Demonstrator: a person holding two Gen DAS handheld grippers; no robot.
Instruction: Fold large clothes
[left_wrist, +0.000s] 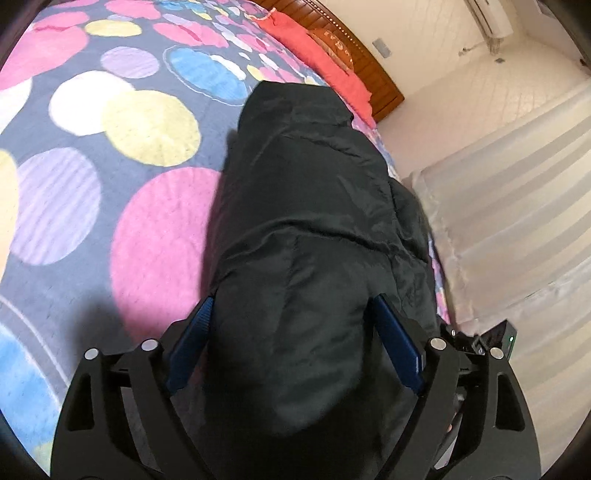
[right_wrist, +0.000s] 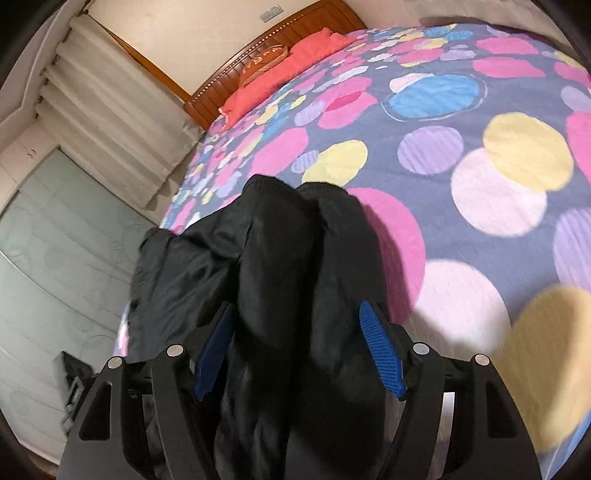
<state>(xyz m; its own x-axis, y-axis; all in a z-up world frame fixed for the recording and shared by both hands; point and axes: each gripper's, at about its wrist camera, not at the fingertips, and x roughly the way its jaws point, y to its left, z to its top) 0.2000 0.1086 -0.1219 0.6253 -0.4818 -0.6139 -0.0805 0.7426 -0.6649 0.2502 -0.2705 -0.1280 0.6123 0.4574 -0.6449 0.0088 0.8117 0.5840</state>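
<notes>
A large black padded jacket lies folded into a long bundle near the side edge of the bed, its far end toward the headboard. My left gripper stands open and wide, straddling the near end of the bundle; its blue pads flank the cloth without squeezing it. The right wrist view shows the same jacket as two dark folds running away from me. My right gripper is open too, and the blue pads show bare faces on either side of the cloth.
The bed carries a grey bedspread with big coloured circles. A red pillow lies against the wooden headboard. Pale curtains hang beside the bed's edge. A black device with a green light shows at the right.
</notes>
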